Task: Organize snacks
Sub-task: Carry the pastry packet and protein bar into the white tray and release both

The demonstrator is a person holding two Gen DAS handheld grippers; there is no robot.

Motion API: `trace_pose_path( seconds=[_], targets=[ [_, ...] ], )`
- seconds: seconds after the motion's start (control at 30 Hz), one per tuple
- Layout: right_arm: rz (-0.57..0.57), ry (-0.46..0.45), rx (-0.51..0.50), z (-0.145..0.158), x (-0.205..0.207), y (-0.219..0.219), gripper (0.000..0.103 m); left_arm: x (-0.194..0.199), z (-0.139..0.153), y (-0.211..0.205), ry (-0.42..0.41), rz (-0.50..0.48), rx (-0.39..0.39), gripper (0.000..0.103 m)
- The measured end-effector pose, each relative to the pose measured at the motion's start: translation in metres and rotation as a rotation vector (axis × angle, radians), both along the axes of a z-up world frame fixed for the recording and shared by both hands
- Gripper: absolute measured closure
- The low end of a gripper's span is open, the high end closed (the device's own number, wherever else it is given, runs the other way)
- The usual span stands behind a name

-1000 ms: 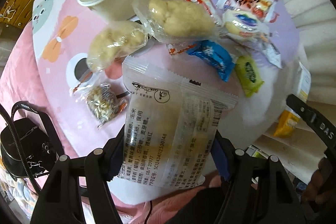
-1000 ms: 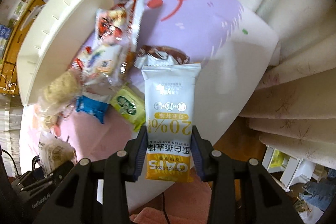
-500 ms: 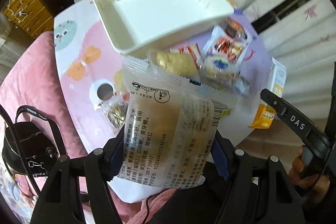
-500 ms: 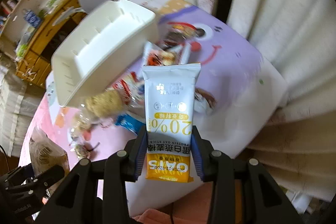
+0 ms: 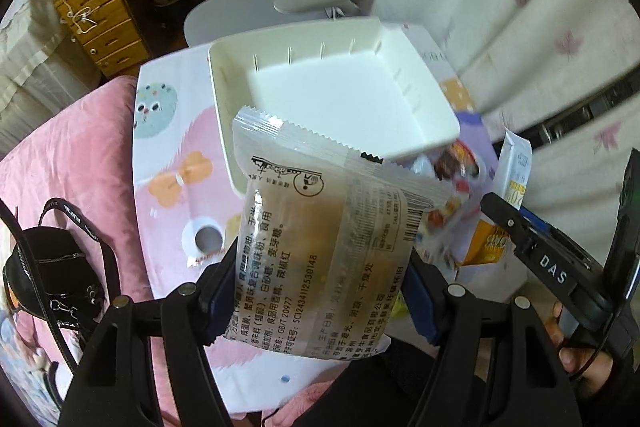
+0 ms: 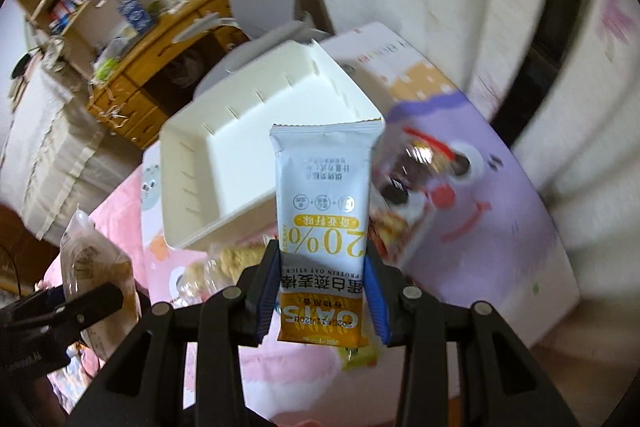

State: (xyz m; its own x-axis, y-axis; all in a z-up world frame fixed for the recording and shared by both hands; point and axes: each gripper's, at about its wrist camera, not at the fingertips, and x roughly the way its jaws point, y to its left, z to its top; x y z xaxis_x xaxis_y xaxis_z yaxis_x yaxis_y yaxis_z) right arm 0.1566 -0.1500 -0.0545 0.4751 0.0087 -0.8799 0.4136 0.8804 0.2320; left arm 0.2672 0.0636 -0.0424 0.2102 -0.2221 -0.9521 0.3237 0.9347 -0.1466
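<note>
the left gripper (image 5: pixel 320 291) is clamped about half-wide on a clear snack bag (image 5: pixel 320 247), held up in front of the white bin (image 5: pixel 344 99). the right gripper (image 6: pixel 324 291) pinches an oat bar (image 6: pixel 324 211) narrowly, also before the bin. loose snacks (image 6: pixel 404 187) lie on the table (image 6: pixel 500 227) beside the bin.

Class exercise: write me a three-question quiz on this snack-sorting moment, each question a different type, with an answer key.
1. True or false: the white tray already holds snacks.
2. Which tool grips the oat bar? A left tool B right tool
3. Fill in: the left tool holds a clear ____.

Key: 1 false, it looks empty. 2 B. 3 snack packet.
</note>
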Motion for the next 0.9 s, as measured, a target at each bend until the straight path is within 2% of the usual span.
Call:
trace_pose_path(
  seconds=[0.23, 0.5, 0.9],
  targets=[
    [0.129, -0.081, -0.020, 0.009, 0.041, -0.021, 0.064, 0.033, -0.005, -0.020, -0.042, 0.096, -0.010, 0.033],
    [0.244, -0.152, -0.037, -0.002, 0.088, -0.039, 0.063, 0.063, -0.029, -0.032, -0.077, 0.212, -0.045, 0.033],
    [0.307, -0.160, -0.028, -0.027, 0.130, -0.066, 0.062, 0.092, -0.072, -0.031, -0.151, 0.355, -0.070, 0.031]
  ],
)
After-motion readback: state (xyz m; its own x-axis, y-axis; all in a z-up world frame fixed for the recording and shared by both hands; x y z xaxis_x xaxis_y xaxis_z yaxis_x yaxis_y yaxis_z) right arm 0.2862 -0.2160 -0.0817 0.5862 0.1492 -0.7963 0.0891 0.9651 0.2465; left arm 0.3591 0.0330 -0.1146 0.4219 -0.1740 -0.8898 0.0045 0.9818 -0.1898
